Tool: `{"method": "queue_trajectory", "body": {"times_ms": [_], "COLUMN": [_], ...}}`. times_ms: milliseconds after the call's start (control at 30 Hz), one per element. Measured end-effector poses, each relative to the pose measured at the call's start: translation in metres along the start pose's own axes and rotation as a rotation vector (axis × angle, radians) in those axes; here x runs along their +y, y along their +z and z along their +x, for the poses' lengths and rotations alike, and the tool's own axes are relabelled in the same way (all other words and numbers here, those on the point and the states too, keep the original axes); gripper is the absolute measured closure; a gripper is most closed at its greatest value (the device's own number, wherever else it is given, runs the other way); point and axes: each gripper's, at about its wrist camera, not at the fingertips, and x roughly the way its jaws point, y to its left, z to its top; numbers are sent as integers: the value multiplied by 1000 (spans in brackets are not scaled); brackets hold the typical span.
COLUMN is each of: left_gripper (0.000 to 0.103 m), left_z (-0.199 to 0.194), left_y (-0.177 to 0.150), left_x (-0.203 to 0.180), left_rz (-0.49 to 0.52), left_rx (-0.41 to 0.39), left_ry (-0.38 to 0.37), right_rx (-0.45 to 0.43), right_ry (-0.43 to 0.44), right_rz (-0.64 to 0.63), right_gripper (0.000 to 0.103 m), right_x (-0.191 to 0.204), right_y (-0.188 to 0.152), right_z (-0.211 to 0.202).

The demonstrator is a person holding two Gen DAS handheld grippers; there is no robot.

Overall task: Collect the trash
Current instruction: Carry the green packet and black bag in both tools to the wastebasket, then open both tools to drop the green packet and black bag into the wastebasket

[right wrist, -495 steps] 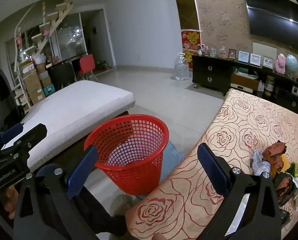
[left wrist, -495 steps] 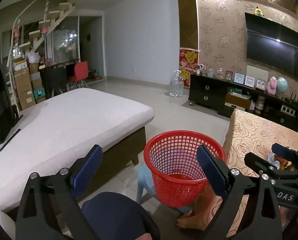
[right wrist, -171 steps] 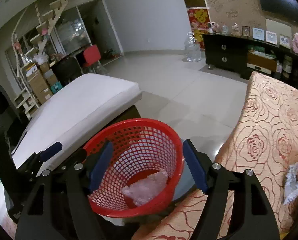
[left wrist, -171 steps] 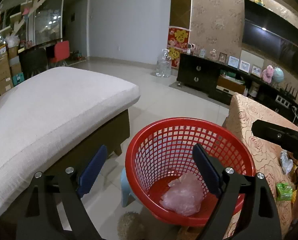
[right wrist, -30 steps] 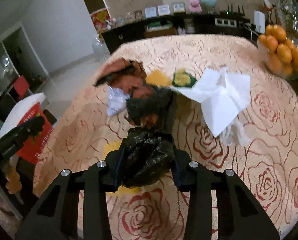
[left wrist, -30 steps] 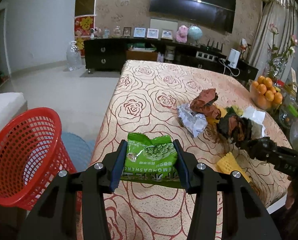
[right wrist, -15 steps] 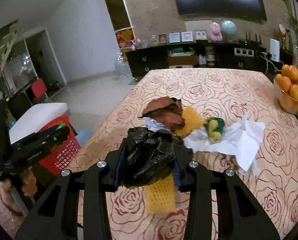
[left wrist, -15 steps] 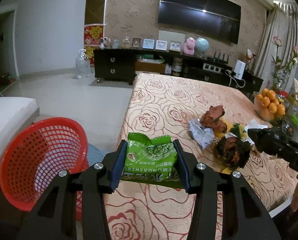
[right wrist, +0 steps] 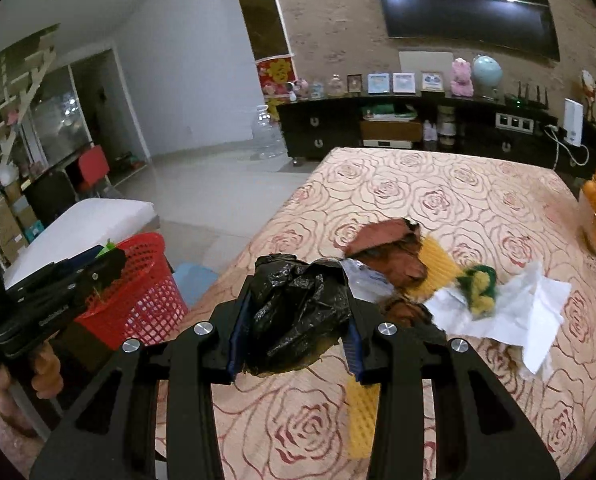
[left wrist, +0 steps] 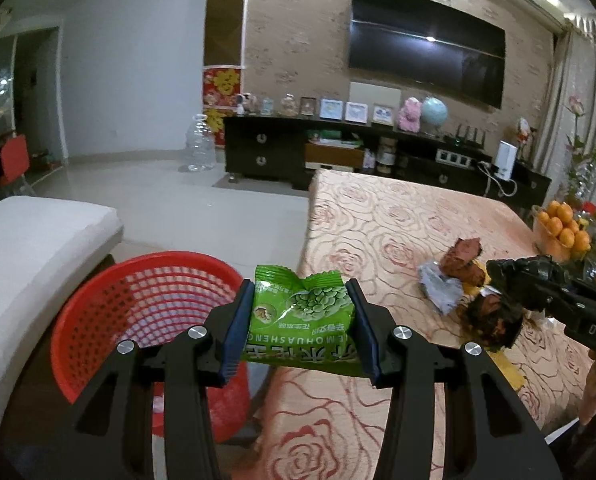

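Crinkled black plastic bag [right wrist: 298, 308] fills right tool [right wrist: 295, 320].

Dim indoor light; ceiling-lamp glare on the television [left wrist: 426, 42]; strong fisheye bending, black vignetted corners; mild softness.

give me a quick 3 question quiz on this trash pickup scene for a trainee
1. What does the left gripper hold?
2. True or false: the right gripper is clamped on a white tissue.
3. The red basket stands: A) on the table B) on the floor beside the table C) on the white cushion.

Key
1. A green snack packet.
2. False: a crumpled black plastic bag.
3. B.
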Motion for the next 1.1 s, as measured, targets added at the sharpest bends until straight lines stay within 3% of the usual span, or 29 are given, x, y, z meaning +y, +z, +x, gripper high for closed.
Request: {"method": "queue_trajectory", "body": {"times_ms": [333,733,967,1100], "left_gripper": [59,59,59,59], "left_z": [-16,-24,-14,-11], "left_y": [8,20,7,-1], "left_x": [42,110,134,139], "left_rz": [-43,-123,-164,-161], "left_rx": [-32,-48,-11,7], "left_ry": [155,350,396,406], "right_rx": [8,28,35,99], "right_ry": [61,255,331,335], "right_rz": [-54,-174,-221,-208], "right_gripper": [65,65,65,65], "right_x": [43,126,157,160], "right_y": [20,65,70,61], "right_z": [21,50,72,98]}}
